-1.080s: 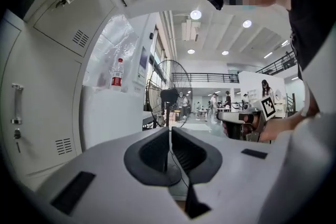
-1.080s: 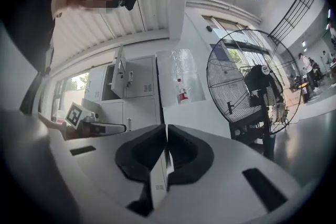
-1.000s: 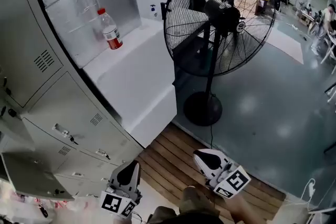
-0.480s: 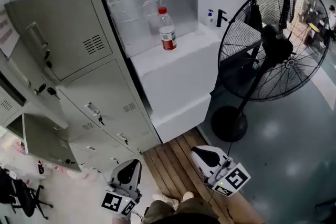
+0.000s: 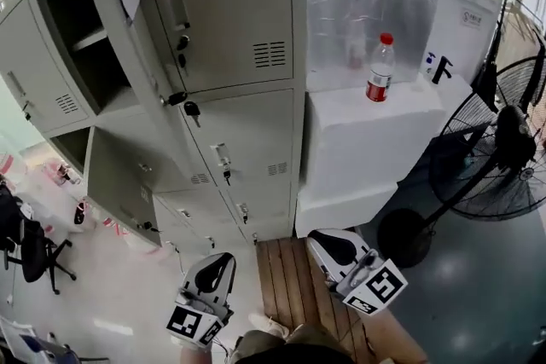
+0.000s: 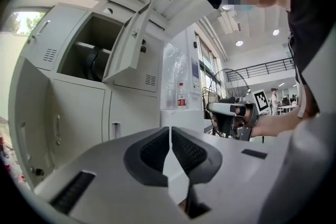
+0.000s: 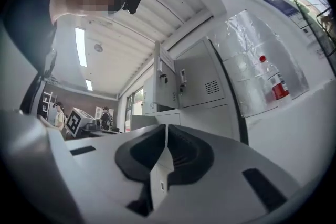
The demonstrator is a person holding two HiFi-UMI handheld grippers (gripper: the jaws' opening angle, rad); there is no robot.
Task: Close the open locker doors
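Note:
A bank of grey lockers (image 5: 247, 141) fills the left of the head view. One upper door (image 5: 213, 4) stands swung open beside its dark compartment (image 5: 81, 38), and a lower door (image 5: 119, 183) hangs open too. In the left gripper view the upper door (image 6: 126, 44) juts out and the lower door (image 6: 31, 113) is at the left edge. My left gripper (image 5: 215, 267) (image 6: 170, 141) is shut and empty, well short of the lockers. My right gripper (image 5: 328, 245) (image 7: 166, 136) is also shut on nothing, with the open door (image 7: 165, 78) ahead of it.
A red-capped bottle (image 5: 380, 68) stands on a white block (image 5: 375, 149) right of the lockers. A big black floor fan (image 5: 503, 158) is at the far right. Under the grippers lies a wooden pallet (image 5: 290, 286). An office chair (image 5: 30, 243) sits at the left.
The head view has swung left, from the fan and white block to the lockers with their open doors. Both grippers keep their place low in the view, still shut.

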